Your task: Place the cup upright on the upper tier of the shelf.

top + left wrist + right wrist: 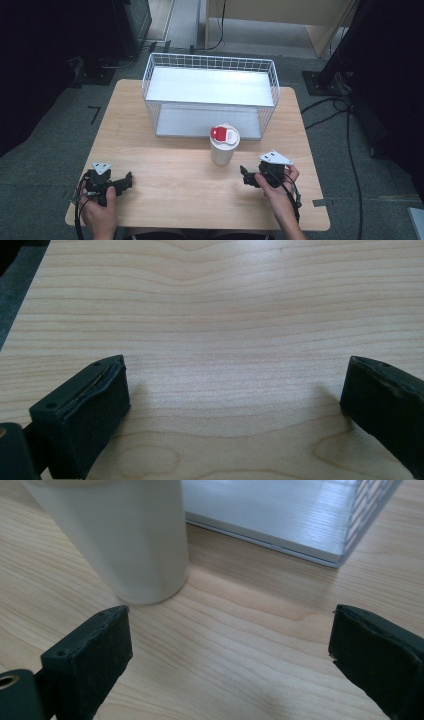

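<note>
We see the white cup (223,150), its red lid label too small to read, upright before the wire basket (272,75), while left gripper (126,179) and right gripper (243,174) gape wide, empty.

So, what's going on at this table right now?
A person holds a gripper in each hand over a wooden table. Both the left gripper and right gripper are open and hold nothing. A white cup with a red-and-white lid stands in front of a wire basket; the right gripper is close to the cup, not touching it.
</note>
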Demonstrator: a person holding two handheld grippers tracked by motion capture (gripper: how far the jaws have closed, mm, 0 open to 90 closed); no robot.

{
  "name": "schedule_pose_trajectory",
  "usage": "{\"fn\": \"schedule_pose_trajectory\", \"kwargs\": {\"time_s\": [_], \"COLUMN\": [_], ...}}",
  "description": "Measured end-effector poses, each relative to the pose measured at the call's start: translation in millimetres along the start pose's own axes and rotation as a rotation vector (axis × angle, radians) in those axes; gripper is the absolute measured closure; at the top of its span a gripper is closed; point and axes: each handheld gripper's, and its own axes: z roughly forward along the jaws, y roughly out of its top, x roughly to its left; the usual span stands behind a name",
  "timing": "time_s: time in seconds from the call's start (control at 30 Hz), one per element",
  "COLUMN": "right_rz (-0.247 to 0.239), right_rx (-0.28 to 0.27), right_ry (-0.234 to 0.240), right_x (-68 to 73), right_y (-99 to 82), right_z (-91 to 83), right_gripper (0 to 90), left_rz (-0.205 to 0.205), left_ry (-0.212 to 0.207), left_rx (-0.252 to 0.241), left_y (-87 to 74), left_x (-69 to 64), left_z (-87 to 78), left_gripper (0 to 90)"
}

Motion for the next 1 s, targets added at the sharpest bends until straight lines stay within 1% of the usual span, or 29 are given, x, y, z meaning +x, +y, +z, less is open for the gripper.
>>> {"fn": "schedule_pose_trajectory", "kwargs": {"time_s": [0.1,0.27,0.3,0.33,0.53,0.57,0.67,0.73,0.83,1.0], "right_rz": [-0.005,-0.019,-0.019,-0.023,-0.02,-0.02,-0.019,-0.018,0.001,0.028], "right_rx": [-0.006,-0.034,-0.034,-0.042,-0.064,-0.064,-0.077,-0.08,-0.089,-0.1], "right_ry": [0.022,0.065,0.065,0.079,0.12,0.12,0.125,0.123,0.125,0.132], "right_x": [5.7,17.9,17.9,23.0,35.5,35.5,42.2,43.4,47.0,50.5], "right_y": [3.3,9.8,9.8,12.4,19.5,19.5,23.1,23.9,26.5,29.9], "right_z": [2.9,5.9,5.9,7.5,13.9,13.9,19.9,21.7,29.0,36.4], "right_gripper": [3.7,3.7,3.7,3.7,4.2,4.2,5.2,5.3,6.4,7.4], "left_rz": [0.0,0.0,0.0,0.0,0.0,0.0,0.0,0.0,0.0,0.0], "left_ry": [0.0,0.0,0.0,0.0,0.0,0.0,0.0,0.0,0.0,0.0], "left_rx": [0.0,0.0,0.0,0.0,0.0,0.0,0.0,0.0,0.0,0.0], "left_y": [0.0,0.0,0.0,0.0,0.0,0.0,0.0,0.0,0.0,0.0], "left_x": [0.0,0.0,0.0,0.0,0.0,0.0,0.0,0.0,0.0,0.0], "left_z": [0.0,0.0,0.0,0.0,0.0,0.0,0.0,0.0,0.0,0.0], "left_gripper": [0.0,0.0,0.0,0.0,0.0,0.0,0.0,0.0,0.0,0.0]}}
